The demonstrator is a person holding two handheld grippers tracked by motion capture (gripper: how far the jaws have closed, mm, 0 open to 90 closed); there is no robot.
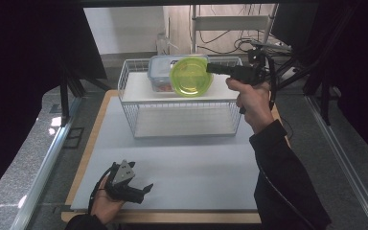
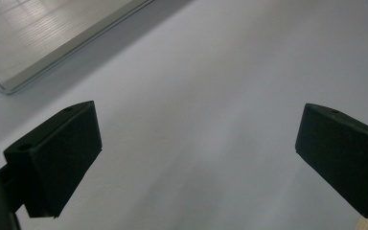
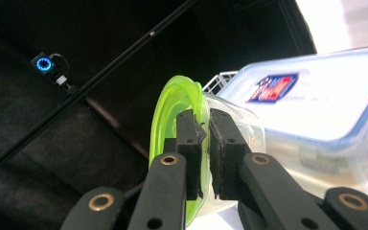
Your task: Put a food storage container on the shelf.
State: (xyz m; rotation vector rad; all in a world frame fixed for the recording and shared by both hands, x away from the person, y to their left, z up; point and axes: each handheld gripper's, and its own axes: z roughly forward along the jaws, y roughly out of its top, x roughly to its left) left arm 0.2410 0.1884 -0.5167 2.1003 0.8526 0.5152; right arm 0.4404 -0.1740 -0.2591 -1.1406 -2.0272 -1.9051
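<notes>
Right gripper (image 1: 214, 68) raised over the top shelf of the white wire rack (image 1: 129, 98), jaws clamped on the rim of a round lime-green translucent plastic lid (image 1: 190, 76). In the right gripper (image 3: 205, 143) view, jaws nearly together with only the thin green rim of the lid (image 3: 172, 108) between them; clear tub wall seen just behind the lid, so possibly a lidded clear container rather than a lid alone. Held on edge, face turned toward the high camera, tilted up off the shelf. Just behind and touching or nearly touching: a rectangular clear plastic storage box with a blue-rimmed lid (image 1: 160, 72), sitting on the rack's top shelf; red-and-blue label on its lid (image 3: 274, 87) visible from the right gripper view. Rack standing at the far middle of the grey bench (image 1: 182, 167).

Left gripper (image 1: 139, 189) low at the near left corner of the bench, resting in the hand, well apart from the rack. Jaws wide apart, holding nothing, bare bench surface between them in the left gripper (image 2: 196, 143) view, with the rack's bottom edge (image 2: 52, 52) at upper left.
</notes>
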